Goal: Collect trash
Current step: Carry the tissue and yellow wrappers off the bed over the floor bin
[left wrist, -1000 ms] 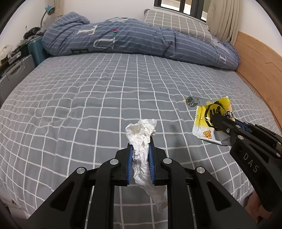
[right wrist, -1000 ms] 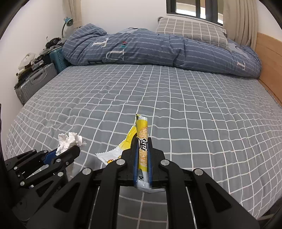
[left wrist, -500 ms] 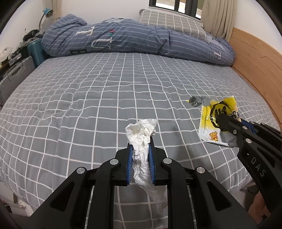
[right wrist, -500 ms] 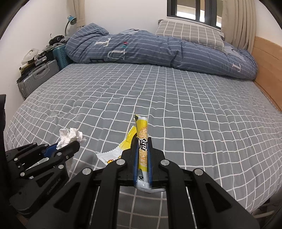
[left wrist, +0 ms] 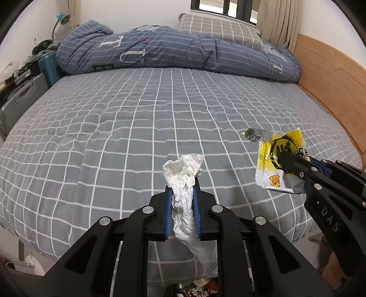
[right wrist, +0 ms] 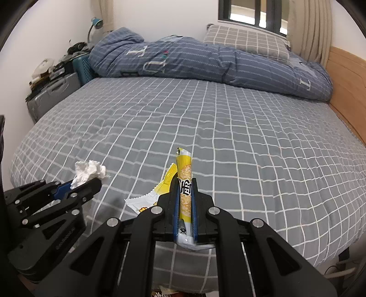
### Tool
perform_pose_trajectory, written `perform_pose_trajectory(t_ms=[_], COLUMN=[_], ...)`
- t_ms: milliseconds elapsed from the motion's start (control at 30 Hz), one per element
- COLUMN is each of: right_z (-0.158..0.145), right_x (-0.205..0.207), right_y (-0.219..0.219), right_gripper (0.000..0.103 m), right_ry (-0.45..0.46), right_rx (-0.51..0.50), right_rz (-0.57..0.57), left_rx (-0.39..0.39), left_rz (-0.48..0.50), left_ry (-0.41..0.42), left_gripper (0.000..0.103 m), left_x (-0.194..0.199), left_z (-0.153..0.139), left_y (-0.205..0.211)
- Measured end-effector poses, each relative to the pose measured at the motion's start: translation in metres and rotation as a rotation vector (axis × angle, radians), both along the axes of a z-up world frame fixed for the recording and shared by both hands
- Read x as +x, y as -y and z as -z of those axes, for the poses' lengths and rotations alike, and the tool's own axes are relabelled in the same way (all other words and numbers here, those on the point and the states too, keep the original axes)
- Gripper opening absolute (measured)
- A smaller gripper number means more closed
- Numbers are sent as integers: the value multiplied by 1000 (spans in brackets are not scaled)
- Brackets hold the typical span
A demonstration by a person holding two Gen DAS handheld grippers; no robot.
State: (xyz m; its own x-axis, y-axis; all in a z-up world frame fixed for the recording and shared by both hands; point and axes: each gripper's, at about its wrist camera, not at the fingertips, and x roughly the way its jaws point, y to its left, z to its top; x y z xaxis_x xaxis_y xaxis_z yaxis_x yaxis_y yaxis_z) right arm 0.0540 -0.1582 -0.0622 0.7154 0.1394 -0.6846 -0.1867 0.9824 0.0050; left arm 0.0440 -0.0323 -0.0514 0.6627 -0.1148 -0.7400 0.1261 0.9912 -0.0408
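We are in a home bedroom: a bed [left wrist: 146,128], duvet [left wrist: 173,54], pillow [left wrist: 219,27], curtains [left wrist: 279,20], and suitcases [left wrist: 20,100].

Bed [left wrist: 137,118] with grey checked sheet; blue striped duvet [left wrist: 173,52] bunched along far edge, checked pillow [left wrist: 219,27] behind. Wooden headboard [left wrist: 329,75] at right edge. Grey suitcase [right wrist: 52,96], blue desk lamp [right wrist: 96,22] beyond far-left corner.

crumpled tissue [left wrist: 183,170]: white
snack wrapper [left wrist: 278,160]: yellow and white, black print
bedsheet [left wrist: 148,128]: grey, white grid
duvet [left wrist: 173,53]: blue, pale stripes
pillow [left wrist: 219,28]: grey checked
headboard [left wrist: 327,75]: light wood
gripper pads [left wrist: 168,210]: blue
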Motion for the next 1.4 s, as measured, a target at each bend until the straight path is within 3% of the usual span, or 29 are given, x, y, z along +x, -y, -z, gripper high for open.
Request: perform_pose_trajectory(t_ms=[833, 1400], right_z=[6, 19], right_x=[-65, -120], right_y=[4, 3], right_gripper=[8, 8], right_ry=[-15, -51], right_rx=[26, 23], right_rz=[-15, -41], left_rx=[-10, 20], left_rz=[-10, -9], left_ry=[-17, -79], left_gripper=[15, 15], left_x=[-69, -122], left_z=[7, 24], left_y=[-14, -17])
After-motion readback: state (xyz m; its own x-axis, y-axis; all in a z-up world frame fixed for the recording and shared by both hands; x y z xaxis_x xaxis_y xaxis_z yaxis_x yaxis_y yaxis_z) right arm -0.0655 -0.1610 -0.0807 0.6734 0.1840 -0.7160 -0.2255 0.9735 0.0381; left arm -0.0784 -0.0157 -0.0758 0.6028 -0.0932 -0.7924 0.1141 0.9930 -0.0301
